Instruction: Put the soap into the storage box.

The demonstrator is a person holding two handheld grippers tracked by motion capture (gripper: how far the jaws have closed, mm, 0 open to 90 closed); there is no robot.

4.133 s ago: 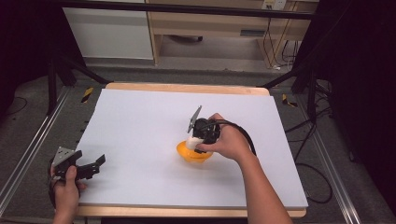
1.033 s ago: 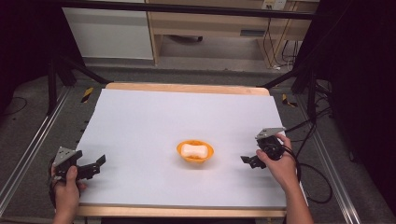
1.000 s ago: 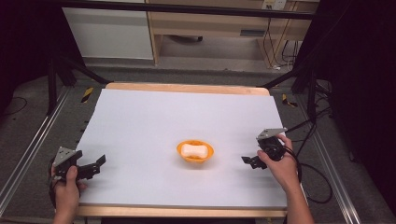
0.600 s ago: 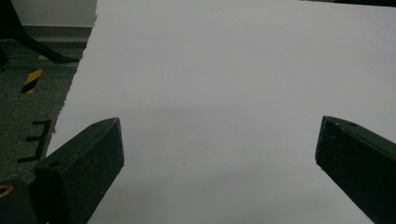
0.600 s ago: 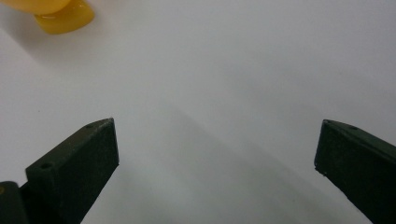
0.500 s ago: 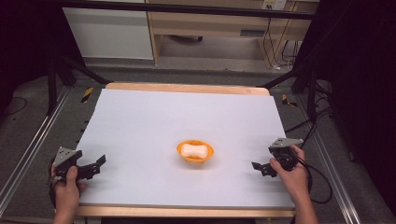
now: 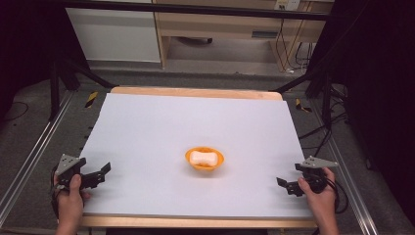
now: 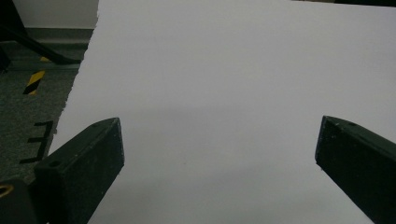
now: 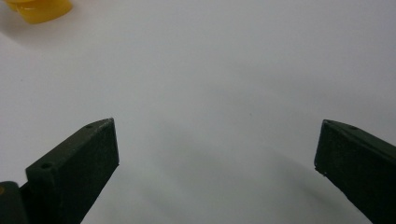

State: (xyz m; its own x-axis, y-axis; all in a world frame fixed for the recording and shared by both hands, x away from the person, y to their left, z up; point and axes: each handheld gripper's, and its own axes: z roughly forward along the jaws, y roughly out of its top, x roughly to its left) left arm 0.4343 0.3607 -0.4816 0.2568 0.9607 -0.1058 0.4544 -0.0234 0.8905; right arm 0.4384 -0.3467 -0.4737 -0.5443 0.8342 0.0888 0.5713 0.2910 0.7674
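High view: an orange bowl (image 7: 204, 159) sits on the white worktop (image 7: 195, 122), a little nearer the front edge than the middle and roughly midway between the left and right edges; a white lump (image 7: 203, 157) lies inside it, filling most of the hollow — what the lump is cannot be told; the bowl stands apart from both hands. Near the front right corner the right gripper (image 7: 285, 185) is held low over the worktop by the person's right hand (image 7: 318, 188), its jaws spread apart and holding nothing, a grey three-cornered plate on top and a cable trailing off the right edge; near the front left corner the left gripper (image 7: 100, 172) rests in the left hand (image 7: 71, 196), its jaws likewise parted and empty. In the right gripper view the two black jaws stand wide with bare white worktop between them — the orange bowl (image 9: 39, 9) shows at the upper left corner, well apart; in the left gripper view the jaws are also wide over plain worktop, its left edge and the grey floor (image 8: 23, 102) beside it.
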